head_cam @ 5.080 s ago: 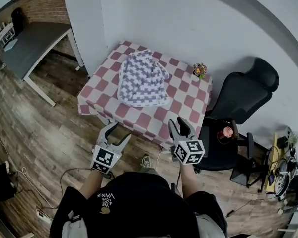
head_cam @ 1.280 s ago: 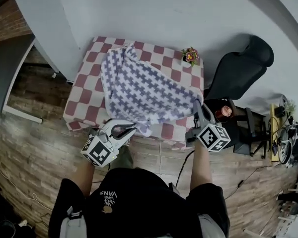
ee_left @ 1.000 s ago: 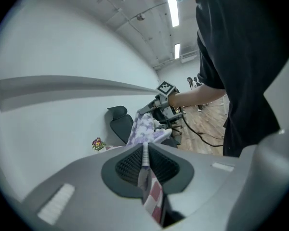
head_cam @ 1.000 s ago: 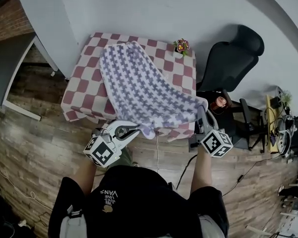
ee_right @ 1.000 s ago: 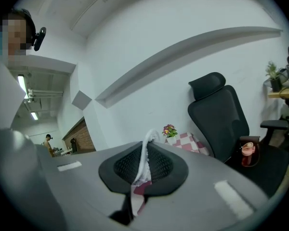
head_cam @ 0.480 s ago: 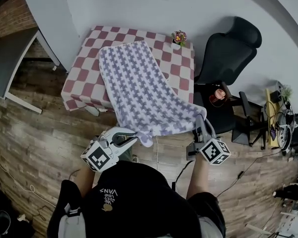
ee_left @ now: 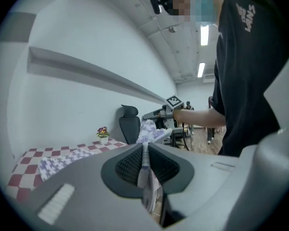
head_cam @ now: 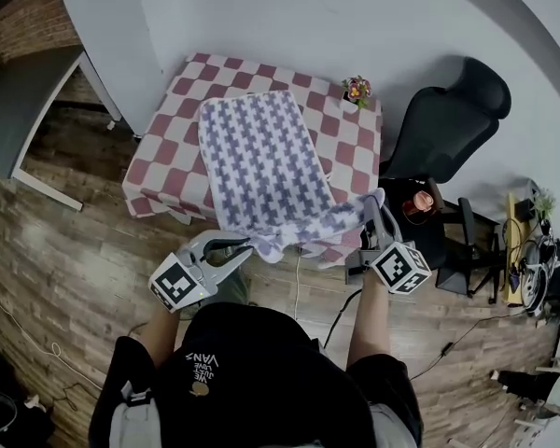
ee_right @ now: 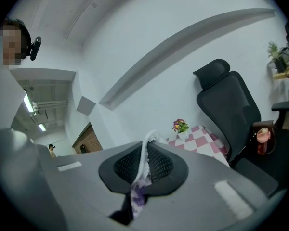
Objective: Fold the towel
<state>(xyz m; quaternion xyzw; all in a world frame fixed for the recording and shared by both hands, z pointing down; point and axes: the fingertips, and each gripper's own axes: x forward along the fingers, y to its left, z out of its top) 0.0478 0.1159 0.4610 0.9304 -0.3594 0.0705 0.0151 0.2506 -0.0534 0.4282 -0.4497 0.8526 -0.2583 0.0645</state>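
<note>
Left tool (head_cam: pixel 233 246), right tool (head_cam: pixel 374 211) pinching purple-patterned towel (head_cam: pixel 261 157) corners off checkered surface (head_cam: pixel 165 147) front edge | now laid flatter | fold-over next

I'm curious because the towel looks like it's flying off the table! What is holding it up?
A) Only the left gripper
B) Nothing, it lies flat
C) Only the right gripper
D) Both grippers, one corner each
D: the left gripper and the right gripper each have their jaws shut on a near corner of the towel, which stretches between them.
</note>
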